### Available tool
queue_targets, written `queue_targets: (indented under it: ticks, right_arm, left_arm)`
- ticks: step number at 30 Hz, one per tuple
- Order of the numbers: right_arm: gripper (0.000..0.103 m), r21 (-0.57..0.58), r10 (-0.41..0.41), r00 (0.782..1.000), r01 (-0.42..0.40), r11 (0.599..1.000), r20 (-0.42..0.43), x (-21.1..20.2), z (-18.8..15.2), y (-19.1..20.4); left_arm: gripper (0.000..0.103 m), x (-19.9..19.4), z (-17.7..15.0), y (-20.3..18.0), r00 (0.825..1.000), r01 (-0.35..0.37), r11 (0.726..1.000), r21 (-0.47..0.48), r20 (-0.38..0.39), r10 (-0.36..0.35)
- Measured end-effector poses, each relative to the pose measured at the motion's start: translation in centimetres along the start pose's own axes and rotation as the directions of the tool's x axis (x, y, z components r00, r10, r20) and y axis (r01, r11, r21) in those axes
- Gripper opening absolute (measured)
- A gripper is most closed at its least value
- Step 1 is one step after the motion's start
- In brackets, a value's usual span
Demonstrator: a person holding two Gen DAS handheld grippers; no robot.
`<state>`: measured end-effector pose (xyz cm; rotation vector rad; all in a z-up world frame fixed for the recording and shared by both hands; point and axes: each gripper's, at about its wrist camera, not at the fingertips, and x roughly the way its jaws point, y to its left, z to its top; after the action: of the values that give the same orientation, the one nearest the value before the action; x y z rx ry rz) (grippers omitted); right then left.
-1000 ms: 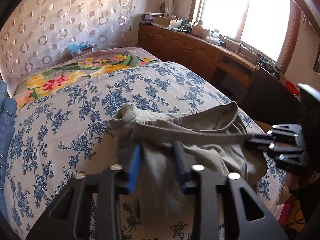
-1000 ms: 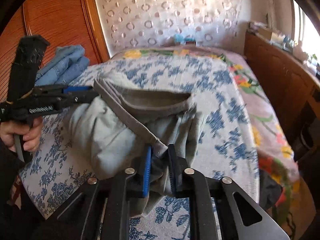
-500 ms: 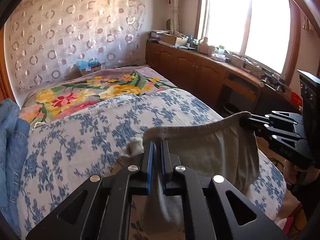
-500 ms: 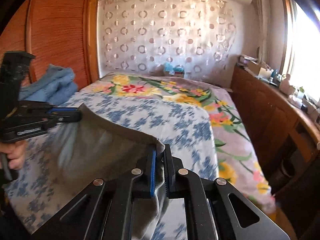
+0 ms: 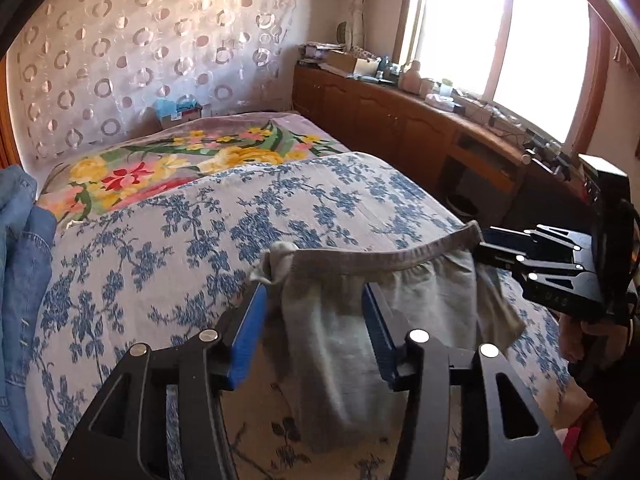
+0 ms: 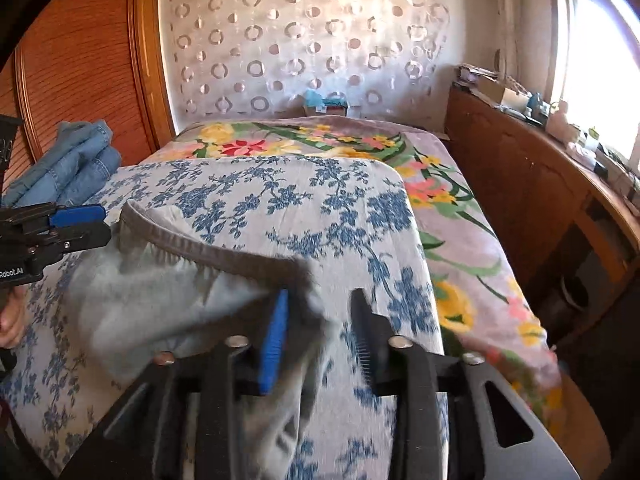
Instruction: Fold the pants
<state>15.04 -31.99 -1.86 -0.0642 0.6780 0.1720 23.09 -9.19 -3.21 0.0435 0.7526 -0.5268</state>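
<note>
Between the pads: left tool [image 5: 314, 320] stands spread, its jaws just opened, the grey pants [image 5: 360, 320] hanging between the blue pads with no pad pressing on them.
Right tool: right tool [image 6: 320, 320] is likewise spread after just opening; cloth lies against its blue pad, the other pad clear.
Ahead of both tools: waistband [image 5: 384, 256] stretches from one tool across to the other, above the bed [image 5: 160, 248].
Step in hand: releasing the waistband so the pants settle on the blue-flowered cover, as I judge it.
Doing it well: let both corners go together and level, draw the tools back along their own line so no pad snags the hem, and keep the band taut until it lands.
Beyond, to the left tool's side: folded jeans [image 6: 76, 160] near the wardrobe.
Hidden: the legs of the pants drop below both tools, out of frame; their lie is unknown.
Hard to make out: cloth at the right tool is blurred, so a lingering catch cannot be ruled out.
</note>
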Motion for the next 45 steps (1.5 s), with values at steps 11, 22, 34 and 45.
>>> queue_targets:
  ticks: [11,22,34,45]
  right_arm:
    - [0.05,0.041,0.111,0.993,-0.109,0.993,-0.034,-3.2,-3.5,-0.9]
    - [0.05,0.029,0.128,0.988,-0.126,0.992,-0.083,-2.4,-3.5,-1.2]
    - [0.05,0.018,0.107,0.99,-0.105,0.994,-0.096,-1.6,-3.3,-0.1]
    - [0.014,-0.027,0.149,0.984,-0.153,0.988,-0.101,-1.3,-3.1,1.0]
  left_arm:
    - [0.051,-0.7,-3.3,-1.4,0.996,0.034,0.999,0.026,-0.08,-0.032]
    - [0.051,0.8,-4.0,-1.4,0.992,0.022,0.999,0.039,-0.125,-0.017]
    - [0.051,1.6,-4.3,-1.2,0.989,0.024,0.999,0.03,-0.143,-0.02]
    - [0.012,-0.4,-4.7,-1.9,0.991,0.054,0.997,0.063,-0.125,-0.046]
